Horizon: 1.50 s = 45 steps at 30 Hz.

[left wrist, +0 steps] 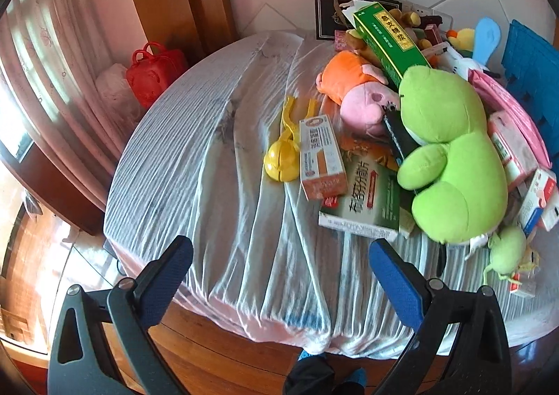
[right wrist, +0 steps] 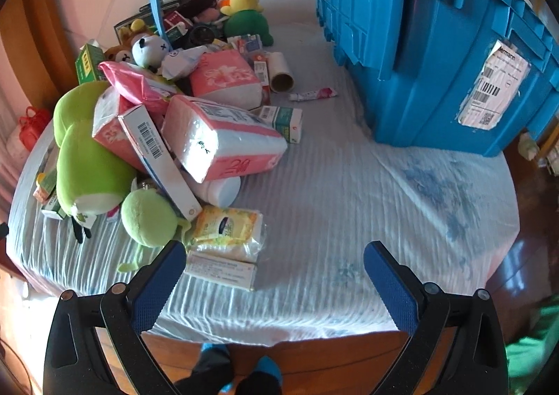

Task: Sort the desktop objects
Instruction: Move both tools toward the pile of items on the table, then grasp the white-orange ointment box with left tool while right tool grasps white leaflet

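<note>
Plainly, nothing is in hand yet: the left tool and the right tool both hang over the near edge of the cloth-covered tabletop with fingers spread wide and empty, probably so either can drop onto a first pick. The things to sort lie heaped on the left of the cloth, the big green plush, tissue packs and medicine boxes leaning on one another. The blue crate stands well apart at the right, likely as the bin.
</note>
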Each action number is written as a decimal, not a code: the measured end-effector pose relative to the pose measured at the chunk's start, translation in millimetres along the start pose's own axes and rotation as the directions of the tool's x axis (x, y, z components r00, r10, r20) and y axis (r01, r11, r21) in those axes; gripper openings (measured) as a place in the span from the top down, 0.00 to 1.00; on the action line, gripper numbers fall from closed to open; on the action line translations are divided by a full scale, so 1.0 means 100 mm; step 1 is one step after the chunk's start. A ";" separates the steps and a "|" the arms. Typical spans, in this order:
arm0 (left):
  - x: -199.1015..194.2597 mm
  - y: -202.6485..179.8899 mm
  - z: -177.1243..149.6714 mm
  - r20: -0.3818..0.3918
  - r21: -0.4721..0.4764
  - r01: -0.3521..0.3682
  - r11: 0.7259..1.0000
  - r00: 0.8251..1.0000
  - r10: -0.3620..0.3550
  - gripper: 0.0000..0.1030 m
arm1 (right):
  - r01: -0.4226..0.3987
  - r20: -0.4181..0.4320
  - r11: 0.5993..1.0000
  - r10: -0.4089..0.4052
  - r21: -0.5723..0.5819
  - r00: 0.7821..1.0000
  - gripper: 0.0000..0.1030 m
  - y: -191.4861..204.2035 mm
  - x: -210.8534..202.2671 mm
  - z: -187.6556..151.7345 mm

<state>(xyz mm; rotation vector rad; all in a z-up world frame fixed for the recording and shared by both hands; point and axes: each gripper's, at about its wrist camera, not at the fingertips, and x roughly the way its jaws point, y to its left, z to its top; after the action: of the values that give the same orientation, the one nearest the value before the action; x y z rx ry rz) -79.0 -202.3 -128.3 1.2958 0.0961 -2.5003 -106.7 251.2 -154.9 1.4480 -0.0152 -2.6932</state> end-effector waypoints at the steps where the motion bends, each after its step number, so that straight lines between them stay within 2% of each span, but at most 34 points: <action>1: 0.07 0.01 0.08 -0.004 -0.006 0.013 1.000 1.000 -0.013 0.00 | 0.008 -0.009 1.000 -0.008 0.011 1.000 0.00 0.01 0.03 0.00; 4: 0.27 -0.04 0.31 -0.016 -0.004 0.055 0.998 0.998 -0.055 0.02 | 0.040 -0.039 0.998 -0.038 0.051 0.999 0.00 0.04 0.12 -0.02; 6: 0.43 -0.11 0.47 -0.030 0.007 0.079 0.997 0.996 -0.078 0.08 | 0.039 -0.054 0.997 -0.035 0.068 0.998 0.00 0.06 0.16 -0.04; 8: 0.62 -0.20 0.63 -0.061 0.017 0.102 0.995 0.993 -0.101 0.19 | 0.040 -0.070 0.996 -0.034 0.076 0.997 0.00 0.09 0.20 -0.06; 9: 0.72 -0.25 0.71 -0.080 0.022 0.111 0.994 0.991 -0.109 0.22 | 0.039 -0.079 0.996 -0.033 0.081 0.996 0.00 0.10 0.22 -0.07; 13: 1.12 -0.42 0.89 -0.159 0.048 0.132 0.990 0.980 -0.123 0.23 | 0.041 -0.110 0.994 -0.030 0.099 0.993 0.05 0.14 0.30 -0.09; 18: 1.47 -0.47 0.87 -0.240 0.071 0.124 0.990 0.965 -0.104 0.24 | 0.031 -0.146 0.994 -0.016 0.105 0.989 0.06 0.21 0.42 -0.09; 20: 1.54 -0.44 0.79 -0.274 0.075 0.148 0.986 0.954 -0.122 0.40 | 0.021 -0.165 0.993 -0.002 0.116 0.986 0.02 0.24 0.49 -0.09; 22: 1.48 -0.37 0.73 -0.266 0.063 0.183 0.981 0.950 -0.160 0.50 | 0.021 -0.188 0.993 0.001 0.116 0.982 0.00 0.29 0.58 -0.09; 29: 1.36 -0.18 0.52 -0.258 0.082 0.224 0.971 0.946 -0.196 0.50 | 0.017 -0.249 0.995 0.007 0.096 0.968 0.00 0.42 0.79 -0.11; 37: 1.56 -0.17 0.68 -0.242 0.059 0.218 0.974 0.950 -0.198 0.49 | 0.036 -0.270 0.992 -0.002 0.121 0.963 0.00 0.32 0.85 -0.10; 38: 1.56 -0.16 0.68 -0.241 0.059 0.220 0.974 0.950 -0.200 0.51 | 0.036 -0.276 0.991 0.000 0.125 0.961 0.00 0.32 0.87 -0.10; 41: 1.50 -0.12 0.66 -0.222 0.064 0.212 0.975 0.956 -0.194 0.52 | 0.033 -0.294 0.992 0.004 0.121 0.956 0.00 0.35 0.93 -0.12; 45: 1.26 -0.08 0.65 -0.155 0.097 0.207 0.974 0.969 -0.191 0.52 | 0.036 -0.303 0.995 -0.006 0.093 0.953 0.00 0.43 1.03 -0.14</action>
<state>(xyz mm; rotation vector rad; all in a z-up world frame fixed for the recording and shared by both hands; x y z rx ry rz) -200.0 -239.9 -192.0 1.5859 0.1263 -2.6067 -148.2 201.2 -246.3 1.8851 -0.1137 -2.4860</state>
